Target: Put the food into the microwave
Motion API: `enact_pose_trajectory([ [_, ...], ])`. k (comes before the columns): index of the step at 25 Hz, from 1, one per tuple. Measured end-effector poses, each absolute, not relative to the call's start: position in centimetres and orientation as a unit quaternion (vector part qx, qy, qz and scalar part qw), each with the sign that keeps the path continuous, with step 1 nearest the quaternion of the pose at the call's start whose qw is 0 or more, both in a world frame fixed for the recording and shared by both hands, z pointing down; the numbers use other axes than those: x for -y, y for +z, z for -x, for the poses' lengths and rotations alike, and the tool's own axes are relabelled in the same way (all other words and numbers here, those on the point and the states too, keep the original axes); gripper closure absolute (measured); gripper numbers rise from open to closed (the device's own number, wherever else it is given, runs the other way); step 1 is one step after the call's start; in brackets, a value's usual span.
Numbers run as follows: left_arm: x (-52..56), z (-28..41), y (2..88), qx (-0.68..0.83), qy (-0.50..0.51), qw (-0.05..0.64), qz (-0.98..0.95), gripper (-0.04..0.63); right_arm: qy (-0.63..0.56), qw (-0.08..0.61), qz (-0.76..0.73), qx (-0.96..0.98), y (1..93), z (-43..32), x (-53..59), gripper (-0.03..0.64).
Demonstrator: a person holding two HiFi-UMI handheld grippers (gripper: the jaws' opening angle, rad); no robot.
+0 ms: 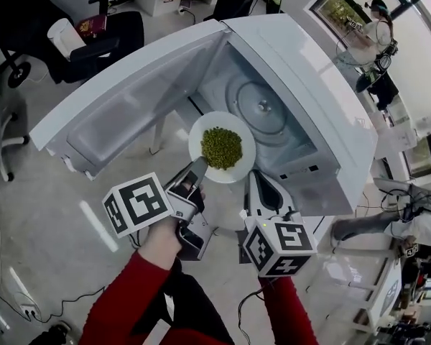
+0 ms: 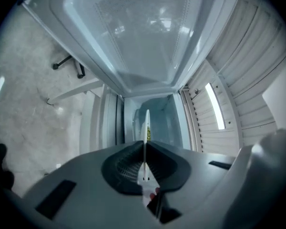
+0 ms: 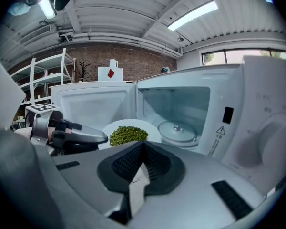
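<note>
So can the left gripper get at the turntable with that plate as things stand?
Probably yes: door swung wide, turntable bare, the left gripper holds the plate at the opening, right gripper off to the side.

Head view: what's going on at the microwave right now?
A person is loading a plate of green food into the microwave. The left gripper is clamped on the plate's rim and holds it at the opening, with the door swung wide. The plate is not yet set on the glass turntable. The right gripper is shut on nothing and sits beside the plate.
</note>
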State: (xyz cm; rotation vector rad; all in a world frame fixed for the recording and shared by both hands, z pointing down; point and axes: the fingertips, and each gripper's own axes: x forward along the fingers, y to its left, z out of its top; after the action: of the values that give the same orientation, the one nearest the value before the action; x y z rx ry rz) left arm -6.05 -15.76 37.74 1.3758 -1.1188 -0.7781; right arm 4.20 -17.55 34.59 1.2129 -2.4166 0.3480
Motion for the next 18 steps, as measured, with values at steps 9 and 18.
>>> enact_pose_trajectory([
  [9, 23.3, 5.5, 38.6, 0.456, -0.315, 0.56, -0.616, 0.572, 0.116, 0.23, -0.461, 0.849, 35.4, -4.4, 21.2, 0.603],
  [18, 28.5, 4.7, 38.7, 0.458, -0.312, 0.558, -0.618, 0.572, 0.109, 0.239, -0.452, 0.852, 35.6, -3.5, 23.3, 0.603],
])
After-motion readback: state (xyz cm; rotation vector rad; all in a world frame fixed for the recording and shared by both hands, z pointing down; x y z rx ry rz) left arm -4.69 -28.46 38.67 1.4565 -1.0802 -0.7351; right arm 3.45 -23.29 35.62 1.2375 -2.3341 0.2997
